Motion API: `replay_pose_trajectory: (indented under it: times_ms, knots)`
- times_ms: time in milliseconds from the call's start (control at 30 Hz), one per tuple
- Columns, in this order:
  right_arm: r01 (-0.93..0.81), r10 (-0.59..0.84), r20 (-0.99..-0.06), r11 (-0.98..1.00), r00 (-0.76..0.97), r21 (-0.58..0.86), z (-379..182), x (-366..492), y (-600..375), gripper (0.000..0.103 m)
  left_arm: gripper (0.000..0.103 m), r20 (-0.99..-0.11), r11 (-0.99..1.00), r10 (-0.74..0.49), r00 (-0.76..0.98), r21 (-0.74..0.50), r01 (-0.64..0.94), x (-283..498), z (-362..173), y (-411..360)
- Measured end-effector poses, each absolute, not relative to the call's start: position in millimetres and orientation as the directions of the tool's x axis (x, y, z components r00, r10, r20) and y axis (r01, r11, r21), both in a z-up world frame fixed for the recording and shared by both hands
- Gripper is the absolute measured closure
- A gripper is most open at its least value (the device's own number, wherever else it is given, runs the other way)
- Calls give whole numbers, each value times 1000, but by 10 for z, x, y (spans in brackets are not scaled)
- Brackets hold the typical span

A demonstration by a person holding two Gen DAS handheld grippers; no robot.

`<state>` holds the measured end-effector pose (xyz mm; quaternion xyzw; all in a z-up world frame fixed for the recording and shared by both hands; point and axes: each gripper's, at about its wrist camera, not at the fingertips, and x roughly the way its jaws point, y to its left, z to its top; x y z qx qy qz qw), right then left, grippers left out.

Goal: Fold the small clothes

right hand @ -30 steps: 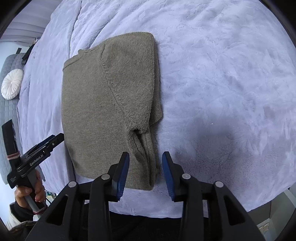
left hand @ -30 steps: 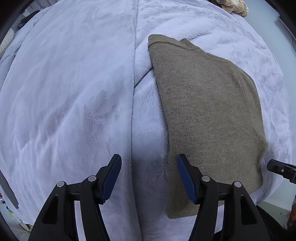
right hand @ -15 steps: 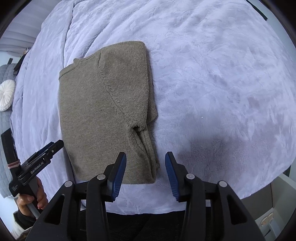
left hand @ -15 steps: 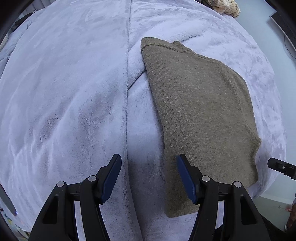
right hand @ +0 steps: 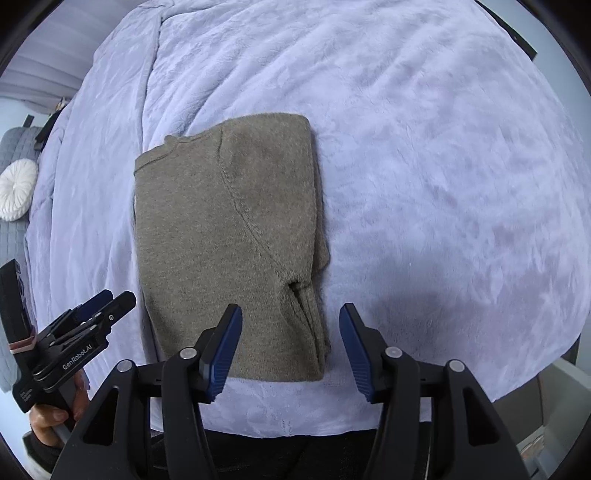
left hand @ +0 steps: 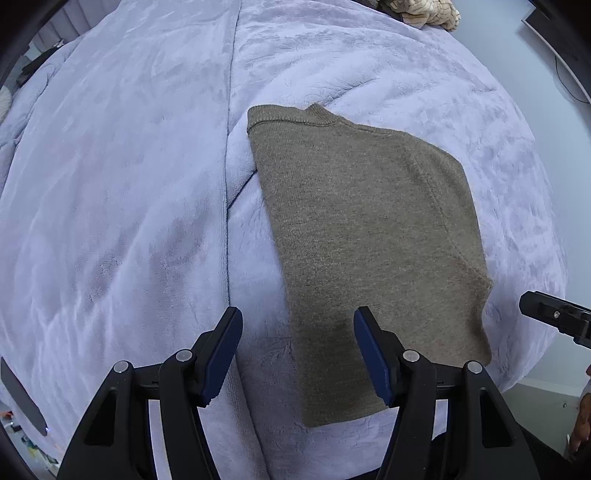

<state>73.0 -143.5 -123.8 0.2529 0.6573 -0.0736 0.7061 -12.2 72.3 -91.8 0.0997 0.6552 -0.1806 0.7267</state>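
Observation:
A folded olive-brown knit sweater [left hand: 369, 240] lies flat on a lilac plush blanket [left hand: 129, 184], its neckline at the far end. My left gripper [left hand: 297, 332] hovers open above the sweater's near left edge, its blue pads clear of the cloth. In the right wrist view the same sweater [right hand: 229, 240] shows its folded sleeve edge on the right side. My right gripper [right hand: 290, 332] hangs above that near right corner, jaws opening, nothing pressed between them. The left gripper [right hand: 107, 302] also shows at the lower left of this view, held by a hand [right hand: 48, 417].
The blanket [right hand: 443, 166] covers a bed whose near edge runs just below the sweater. A round white cushion [right hand: 16, 188] sits on a grey seat at far left. A tan knitted item [left hand: 424, 11] lies at the bed's far end. The right gripper's tip [left hand: 554, 317] enters at the right.
Both grippers have risen, so the sweater looks smaller and farther away. The right gripper's jaws have spread wider. The sweater has stayed flat where it lay.

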Motion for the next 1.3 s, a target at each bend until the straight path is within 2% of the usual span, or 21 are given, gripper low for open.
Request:
replay_pose_trajectory:
  times_ms: [33, 167, 200, 433, 467, 500, 533, 633, 700, 967, 1300]
  knots:
    - [425, 227, -966, 867, 126, 259, -1212, 756, -1445, 36, 39, -989, 920, -125, 84, -84, 383, -134, -886, 711]
    - [383, 239, -960, 881, 144, 277, -1091, 822, -1497, 30, 39, -987, 938, -113, 114, -68, 340, -227, -735, 591]
    - [371, 242, -960, 886, 143, 279, -1069, 832, -1515, 20, 39, -987, 942, -102, 125, -55, 332, -260, -694, 556]
    - [289, 263, -956, 912, 128, 290, -937, 851, -1608, 19, 39, -984, 978, -57, 168, -21, 206, -483, -377, 432]
    - [273, 267, -956, 917, 125, 292, -919, 860, -1603, 19, 30, -984, 982, -52, 172, -19, 185, -513, -335, 436]
    - [255, 268, -956, 922, 122, 292, -902, 872, -1589, 18, 14, -983, 986, -52, 178, -22, 167, -537, -302, 446]
    - [244, 266, -956, 926, 122, 288, -901, 872, -1567, 10, 9, -981, 988, -55, 186, -27, 150, -564, -264, 465]
    - [212, 243, -960, 940, 137, 268, -847, 892, -1472, 10, 7, -975, 986, -77, 210, -43, 161, -582, -193, 508]
    - [203, 239, -960, 942, 148, 266, -826, 895, -1393, 10, 0, -972, 983, -63, 228, -22, 180, -538, -190, 543]
    - [286, 100, -973, 945, 210, 159, -738, 813, -1105, 10, 0, -973, 943, -41, 227, 38, 331, -327, -149, 586]
    - [358, 10, -979, 930, 206, 84, -597, 754, -1232, 10, 0, -969, 931, -40, 245, 53, 361, -212, -64, 498]
